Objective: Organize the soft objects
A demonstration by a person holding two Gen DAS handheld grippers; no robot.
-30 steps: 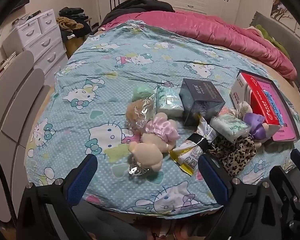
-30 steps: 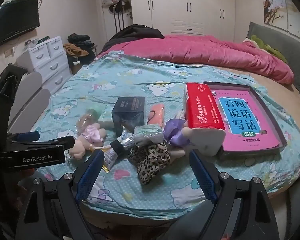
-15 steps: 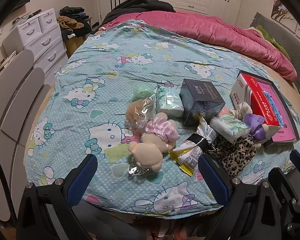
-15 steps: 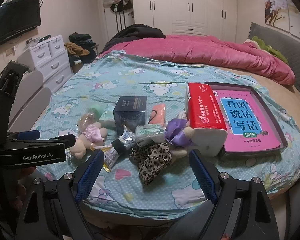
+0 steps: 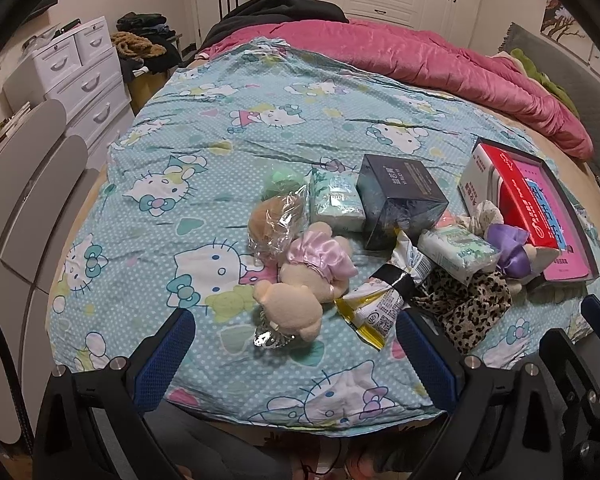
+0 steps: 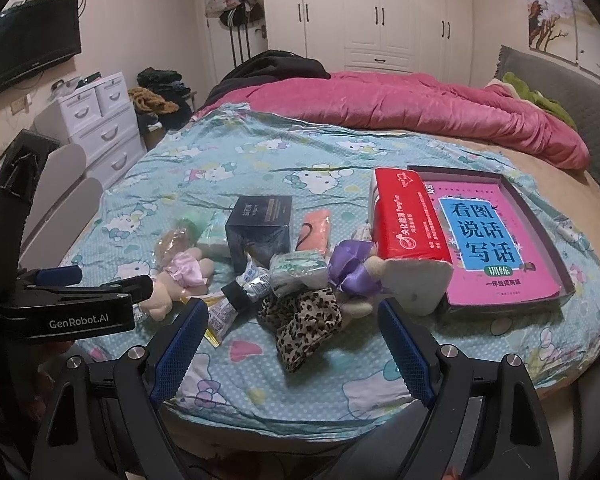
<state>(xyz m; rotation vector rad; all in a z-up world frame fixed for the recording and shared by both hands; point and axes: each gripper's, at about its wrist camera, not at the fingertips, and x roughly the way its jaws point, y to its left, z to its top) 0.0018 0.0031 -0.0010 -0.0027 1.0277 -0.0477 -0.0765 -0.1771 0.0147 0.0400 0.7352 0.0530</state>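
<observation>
Both the left gripper (image 5: 294, 354) and right gripper (image 6: 290, 338) hang spread and empty off the bedsheet's (image 5: 204, 152) near edge, facing the unsorted plush bear (image 5: 296, 300) and leopard scrunchie (image 6: 304, 320).

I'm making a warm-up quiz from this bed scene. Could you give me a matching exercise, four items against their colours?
Items:
1. tissue pack
2. square box
3. scrunchie
4. bow on the plush toy

Colours:
a. purple
b. leopard print
c. red
d. dark navy

Pairs: 1-c, 2-d, 3-b, 4-a
</observation>
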